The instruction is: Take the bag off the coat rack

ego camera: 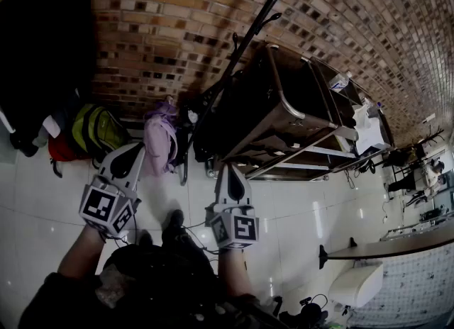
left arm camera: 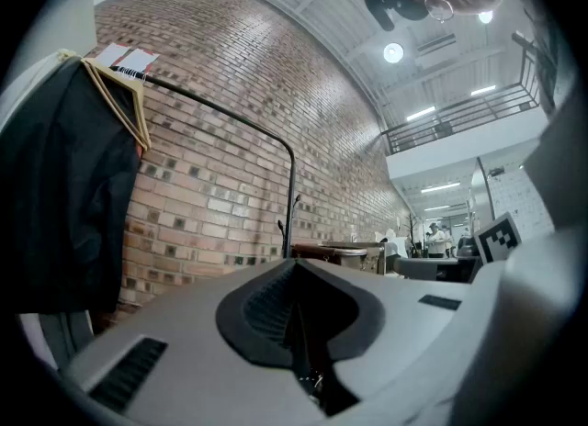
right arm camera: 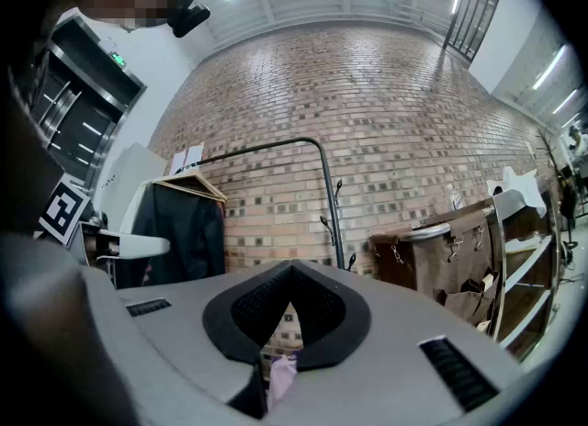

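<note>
Head view: the left gripper (ego camera: 135,147) and right gripper (ego camera: 228,167) sit side by side at lower centre over glossy white floor tiles (ego camera: 298,214), with bare floor open to the right. Ahead, at frame centre, the soft lavender bag (ego camera: 159,140) slumps just left of the thin black coat rack (ego camera: 248,37); whether it hangs on a hook cannot be told. A green backpack (ego camera: 99,129) crowds its left side, and a brown metal-framed cart (ego camera: 280,93) closes in on the right. Rough brick wall (ego camera: 163,23) fills the top.

Left gripper view: the ribbed black pads meet at the tips of the left gripper (left arm camera: 294,266), gripping nothing. The rack's pole (left arm camera: 290,204) rises at centre against brick. A dark garment (left arm camera: 64,213) on a wooden hanger (left arm camera: 124,103) fills the left edge.

Right gripper view: the jaws of the right gripper (right arm camera: 292,268) are closed and empty. The bag (right arm camera: 281,380) shows low through the slot beneath the tips, and the rack (right arm camera: 333,204) stands above.
</note>
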A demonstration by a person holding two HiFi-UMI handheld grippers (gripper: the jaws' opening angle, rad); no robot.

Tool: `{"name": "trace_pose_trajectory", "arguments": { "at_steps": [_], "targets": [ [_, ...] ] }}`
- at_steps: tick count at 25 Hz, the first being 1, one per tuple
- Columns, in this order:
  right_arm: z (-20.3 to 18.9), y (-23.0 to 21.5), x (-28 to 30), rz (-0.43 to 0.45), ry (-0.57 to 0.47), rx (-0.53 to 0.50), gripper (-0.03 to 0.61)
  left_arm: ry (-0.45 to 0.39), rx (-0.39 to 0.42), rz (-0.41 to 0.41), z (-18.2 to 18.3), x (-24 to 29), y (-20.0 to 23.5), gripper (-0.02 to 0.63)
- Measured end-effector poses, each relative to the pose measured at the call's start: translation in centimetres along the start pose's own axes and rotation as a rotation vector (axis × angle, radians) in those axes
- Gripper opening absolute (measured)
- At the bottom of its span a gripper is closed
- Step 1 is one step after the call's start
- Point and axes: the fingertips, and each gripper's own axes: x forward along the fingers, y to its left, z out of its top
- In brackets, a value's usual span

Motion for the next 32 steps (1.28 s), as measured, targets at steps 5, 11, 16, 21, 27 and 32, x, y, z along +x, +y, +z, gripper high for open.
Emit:
{"name": "trace_pose_trajectory", "arguments": {
  "at_steps": [5,11,16,21,27,32],
  "targets": [
    [-0.9,-2.2,1.7,-0.025,-0.012,0.004,0.002,-0.005,-0.01,0.012,-0.7,2.1,0.6,0.038],
    [-1.8,-5.9,6.5,-0.019,-0.032,0.019,0.002,-0.003,0.001,0.051,-1.4,6.3,2.2,0.038],
    [-3.2,-9.6,12.1,-0.008,-0.039,-0.003,0.002,-0.008,0.013,0.067,-2.1,11.6,3.5,0.038],
    [-4.3,-13.1,18.1,0.016,-0.006,-0.029,0.002,-0.045,0.017,0.087,-1.9,17.7,4.6,0.04],
    [-5.2,-16.9,25.1,0.048,0.054,-0.081,0.0,-0.054,0.022,0.124,-1.5,25.0,5.9,0.04],
    [-6.7,-19.3,29.2,0.091,0.079,-0.064,0.006,-0.05,0.034,0.146,-2.4,30.1,6.5,0.04]
  ]
}}
